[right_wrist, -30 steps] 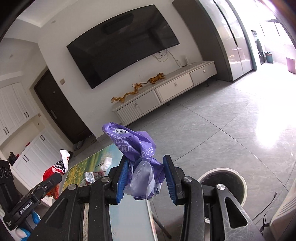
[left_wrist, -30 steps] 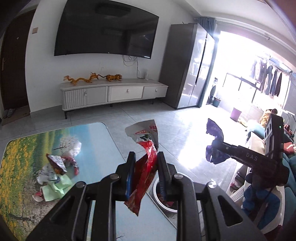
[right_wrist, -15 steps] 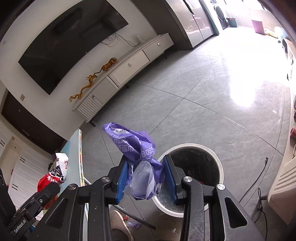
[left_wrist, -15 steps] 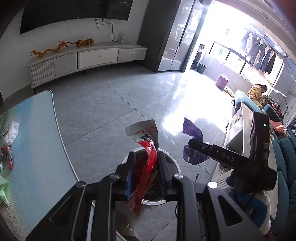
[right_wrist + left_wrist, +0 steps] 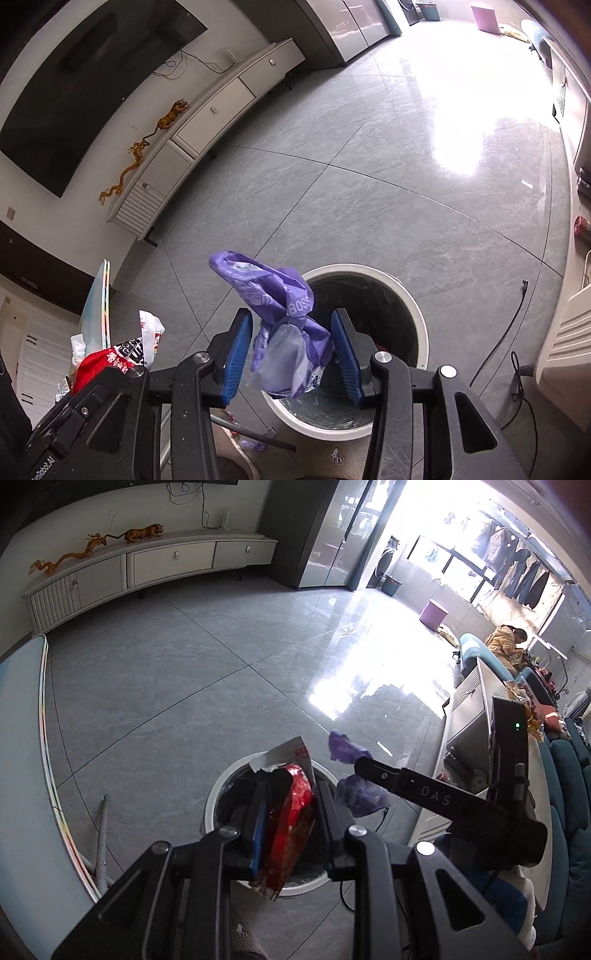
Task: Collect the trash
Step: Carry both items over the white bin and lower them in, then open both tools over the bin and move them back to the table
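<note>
Between the right gripper's (image 5: pixel 291 360) just-opening jaws, a purple wrapper (image 5: pixel 280 306) reads "BOSS".

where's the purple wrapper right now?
In the right wrist view the purple wrapper hangs between the right gripper's just-opened jaws, over the near rim of the white trash bin. In the left wrist view it shows right of the red wrapper.

A glossy red foil wrapper (image 5: pixel 291 827), a thin crinkled purple plastic bag (image 5: pixel 284 317), a smooth white plastic bin (image 5: pixel 417 314) and polished grey floor tiles (image 5: pixel 177 686) that mirror the daylight.
</note>
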`<state>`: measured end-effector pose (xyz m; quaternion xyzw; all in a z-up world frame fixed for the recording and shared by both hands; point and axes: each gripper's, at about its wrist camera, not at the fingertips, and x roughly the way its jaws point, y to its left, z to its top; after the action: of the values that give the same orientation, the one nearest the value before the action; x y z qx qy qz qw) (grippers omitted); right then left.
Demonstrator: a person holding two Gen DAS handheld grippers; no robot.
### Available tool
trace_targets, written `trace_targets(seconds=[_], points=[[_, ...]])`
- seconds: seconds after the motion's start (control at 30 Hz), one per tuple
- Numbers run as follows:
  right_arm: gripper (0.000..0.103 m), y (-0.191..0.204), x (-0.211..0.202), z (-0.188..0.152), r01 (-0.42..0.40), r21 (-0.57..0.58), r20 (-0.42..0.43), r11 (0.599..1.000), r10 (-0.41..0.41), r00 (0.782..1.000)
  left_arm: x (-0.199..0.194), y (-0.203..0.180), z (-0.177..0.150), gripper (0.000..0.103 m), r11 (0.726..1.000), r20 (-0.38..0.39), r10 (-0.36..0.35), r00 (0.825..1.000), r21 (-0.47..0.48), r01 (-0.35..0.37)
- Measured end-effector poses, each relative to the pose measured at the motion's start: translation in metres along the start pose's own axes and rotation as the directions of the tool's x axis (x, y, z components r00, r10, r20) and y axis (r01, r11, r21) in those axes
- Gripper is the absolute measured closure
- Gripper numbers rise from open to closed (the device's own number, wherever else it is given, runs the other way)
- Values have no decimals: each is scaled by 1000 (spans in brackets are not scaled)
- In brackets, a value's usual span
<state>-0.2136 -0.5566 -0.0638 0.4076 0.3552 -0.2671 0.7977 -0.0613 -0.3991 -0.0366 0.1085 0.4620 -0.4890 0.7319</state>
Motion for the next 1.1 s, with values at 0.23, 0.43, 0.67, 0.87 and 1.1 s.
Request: trace_targets(seconds=[0.23, 0.43, 0.67, 0.87, 1.1], points=[[47, -12, 1, 4, 33, 31, 6, 999, -33, 999, 9, -1, 4, 47, 999, 3, -30, 1000, -25, 30], [47, -7, -4, 5, 31, 24, 15, 999, -31, 999, -8, 4, -2, 47, 999, 36, 35, 999, -36, -34], [47, 7, -20, 4, 5, 0, 40, 1000, -5, 999, -51, 9, -8, 47, 982, 135, 189, 973, -53, -184], [47, 26, -44, 0, -15, -30, 75, 999, 17, 997, -101, 8, -24, 47, 946, 241, 325, 914, -86, -314], [47, 61, -81, -11, -40, -93, 133, 995, 53, 990, -180, 12, -46, 36, 895, 374, 445, 813, -183, -406]])
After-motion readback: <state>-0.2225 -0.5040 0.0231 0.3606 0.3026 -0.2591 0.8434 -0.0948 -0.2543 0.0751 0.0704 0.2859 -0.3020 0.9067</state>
